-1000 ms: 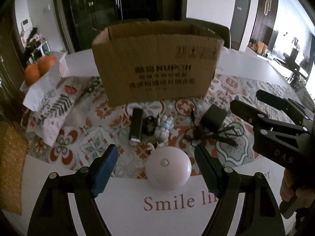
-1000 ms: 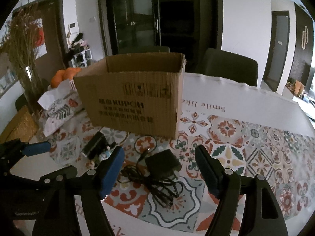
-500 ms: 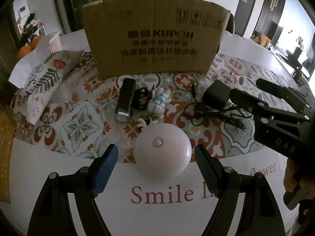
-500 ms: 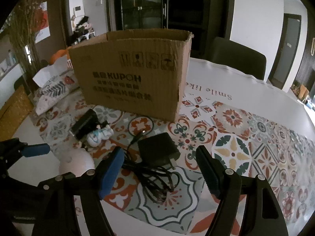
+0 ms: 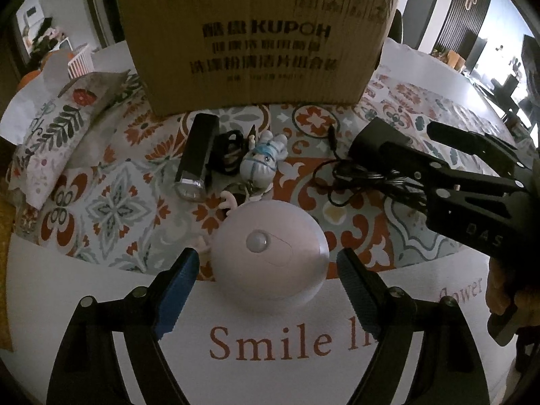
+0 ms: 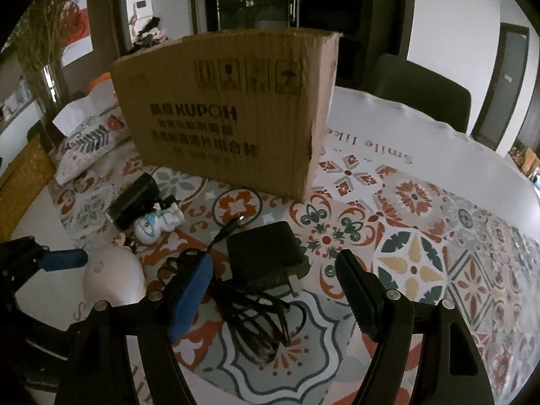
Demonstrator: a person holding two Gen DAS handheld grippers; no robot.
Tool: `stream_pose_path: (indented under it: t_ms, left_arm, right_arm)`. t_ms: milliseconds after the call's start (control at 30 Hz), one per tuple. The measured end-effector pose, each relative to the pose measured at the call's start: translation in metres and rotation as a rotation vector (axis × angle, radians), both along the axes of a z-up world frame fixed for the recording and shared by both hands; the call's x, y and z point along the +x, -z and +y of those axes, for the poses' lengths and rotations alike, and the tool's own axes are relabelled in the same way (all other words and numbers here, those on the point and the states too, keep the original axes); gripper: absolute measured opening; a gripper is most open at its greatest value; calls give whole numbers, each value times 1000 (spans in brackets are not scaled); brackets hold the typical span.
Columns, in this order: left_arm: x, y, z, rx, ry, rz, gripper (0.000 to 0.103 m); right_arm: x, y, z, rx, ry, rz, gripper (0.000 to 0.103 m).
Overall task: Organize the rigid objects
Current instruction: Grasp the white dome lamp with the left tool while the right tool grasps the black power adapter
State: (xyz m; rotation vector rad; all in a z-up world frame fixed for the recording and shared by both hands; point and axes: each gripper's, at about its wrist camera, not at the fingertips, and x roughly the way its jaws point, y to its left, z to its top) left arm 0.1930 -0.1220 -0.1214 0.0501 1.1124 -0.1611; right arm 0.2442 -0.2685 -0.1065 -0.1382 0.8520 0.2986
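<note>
Between the left tongs (image 5: 266, 270), spread apart, the smooth domed lamp (image 5: 271, 252) looks slippery, best gripped low across its sides; the right tongs (image 6: 275, 285) gape over the adapter (image 6: 266, 253).

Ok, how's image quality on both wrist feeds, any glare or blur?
Left wrist: dim overall, strong fisheye bending, window glare top right; white dome light sharp, cardboard box print slightly soft. Right wrist: also dim, black power adapter clear, no glare on it.

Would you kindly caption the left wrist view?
Open left gripper flanks a white dome light before a cardboard box.
</note>
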Motion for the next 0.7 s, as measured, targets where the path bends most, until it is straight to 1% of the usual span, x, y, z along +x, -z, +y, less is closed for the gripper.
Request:
stream_pose_path:
  t_ms: [267, 400, 633, 700]
  left_arm:
    - [8, 7, 1, 4, -11, 7, 84]
    - [11, 15, 3, -8, -23, 40, 84]
    - [12, 14, 5, -7, -29, 16, 83]
    - [12, 14, 5, -8, -27, 5, 78]
  right_arm:
    - [14, 14, 2, 6, -11, 35, 76]
    - [22, 23, 3, 8, -12, 56, 76]
    - [31, 33, 6, 26, -7, 85, 76]
    - [32, 35, 5, 42, 2, 90, 76]
